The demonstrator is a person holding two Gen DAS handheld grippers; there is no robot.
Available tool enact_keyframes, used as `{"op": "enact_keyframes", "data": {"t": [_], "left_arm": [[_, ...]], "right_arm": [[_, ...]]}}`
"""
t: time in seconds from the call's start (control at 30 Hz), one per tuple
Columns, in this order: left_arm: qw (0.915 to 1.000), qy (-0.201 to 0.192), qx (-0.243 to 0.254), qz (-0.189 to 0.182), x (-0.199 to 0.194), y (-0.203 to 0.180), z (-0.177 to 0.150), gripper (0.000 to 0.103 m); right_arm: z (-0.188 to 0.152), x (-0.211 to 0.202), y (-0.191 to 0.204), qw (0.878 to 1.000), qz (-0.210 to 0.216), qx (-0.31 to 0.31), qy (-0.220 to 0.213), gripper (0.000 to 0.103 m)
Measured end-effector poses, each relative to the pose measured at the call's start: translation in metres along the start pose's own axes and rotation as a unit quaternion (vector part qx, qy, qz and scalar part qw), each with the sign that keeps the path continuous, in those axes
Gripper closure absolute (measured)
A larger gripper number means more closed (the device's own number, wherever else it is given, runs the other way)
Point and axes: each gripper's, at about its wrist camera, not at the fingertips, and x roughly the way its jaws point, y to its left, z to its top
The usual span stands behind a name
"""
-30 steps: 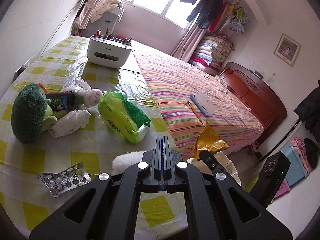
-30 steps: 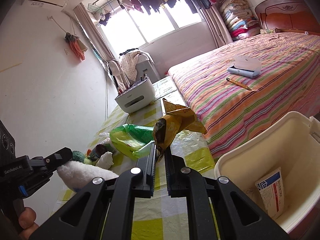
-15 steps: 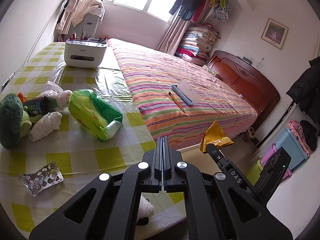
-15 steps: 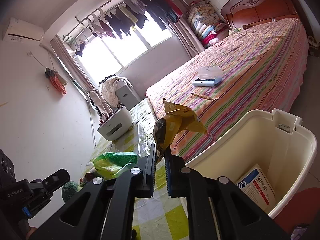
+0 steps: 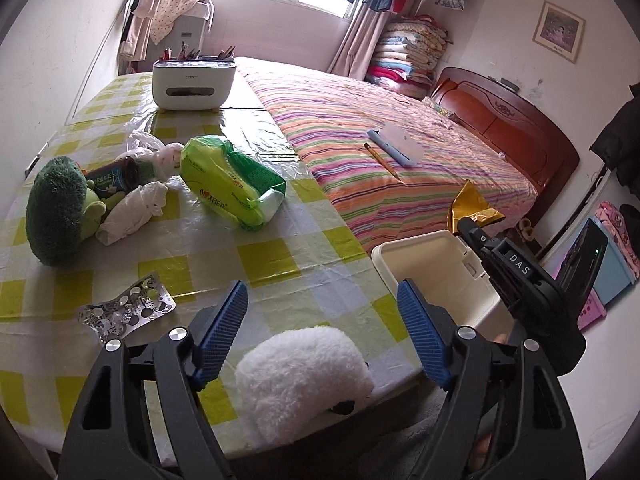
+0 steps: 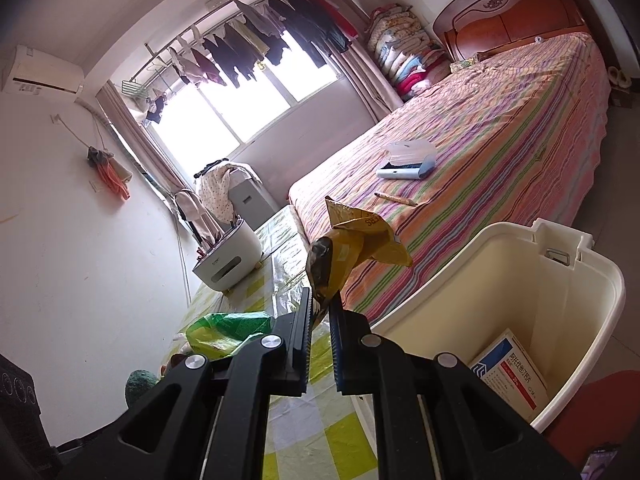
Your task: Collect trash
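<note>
Trash comes first: a crinkly gold wrapper point(image 6: 352, 248) sits pinched tight between the ribbed fingers of the right gripper point(image 6: 320, 316), in the middle of the right wrist view. Just to its right stands a smooth cream plastic bin point(image 6: 576, 280) with a flat paper box point(image 6: 510, 380) at the bottom. In the left wrist view the left gripper point(image 5: 324, 332) has just been opening, and its blue ridged pads point(image 5: 424, 340) stand wide apart. A fluffy white toy point(image 5: 304, 376) lies between them, low in the frame, and no pad presses it. A shiny bumpy pill sheet point(image 5: 128, 314) lies at lower left on the checked tablecloth point(image 5: 280, 256).
</note>
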Motion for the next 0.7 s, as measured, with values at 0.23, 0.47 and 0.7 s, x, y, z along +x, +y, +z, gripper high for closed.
{"op": "enact_keyframes", "data": {"t": [0.23,0.47,0.7], "left_arm": [[0.9919,0.067,0.107,0.012,0.015,-0.013,-0.018,0.018],[0.9645,0.144,0.215,0.052,0.056,-0.031,-0.048,0.017],[0.9648,0.133,0.216,0.07,0.062,-0.036,-0.048,0.056]], "right_arm": [[-0.001,-0.001,0.0,1.0,0.003,-0.003,0.001,0.094],[-0.001,0.0,0.0,1.0,0.01,0.001,0.003,0.094],[0.0,-0.003,-0.003,1.0,0.007,0.008,-0.001,0.094]]}}
